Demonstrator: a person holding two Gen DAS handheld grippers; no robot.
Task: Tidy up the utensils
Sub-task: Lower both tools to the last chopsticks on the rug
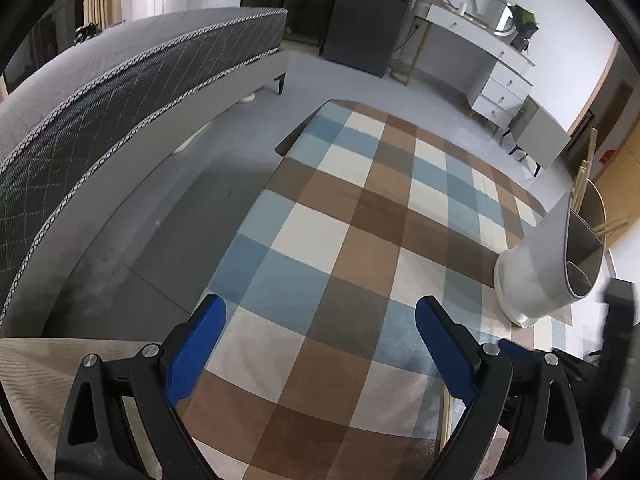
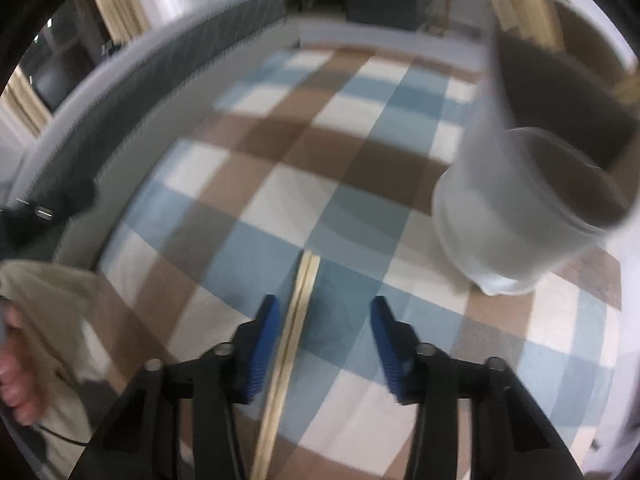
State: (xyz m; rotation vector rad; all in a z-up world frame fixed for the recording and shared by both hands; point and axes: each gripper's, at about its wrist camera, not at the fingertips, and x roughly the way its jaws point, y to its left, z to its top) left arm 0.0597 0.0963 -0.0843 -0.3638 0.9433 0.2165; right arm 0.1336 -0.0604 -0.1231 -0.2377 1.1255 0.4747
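While my right gripper points steeply down at the checked tablecloth, a pair of pale wooden chopsticks lies flat on the cloth between its blue pads, running from just past the fingertips back under the tool. The jaws stand partly apart; the chopsticks lie just beside the left pad, clear of the right one, though blur keeps me from telling whether that left pad touches them. To the right stands a white utensil holder with more chopsticks leaning out of its taller rear compartment. My left gripper hangs over the same cloth with its jaws wide apart and nothing between them, and the utensil holder sits off to its right near the cloth's edge.
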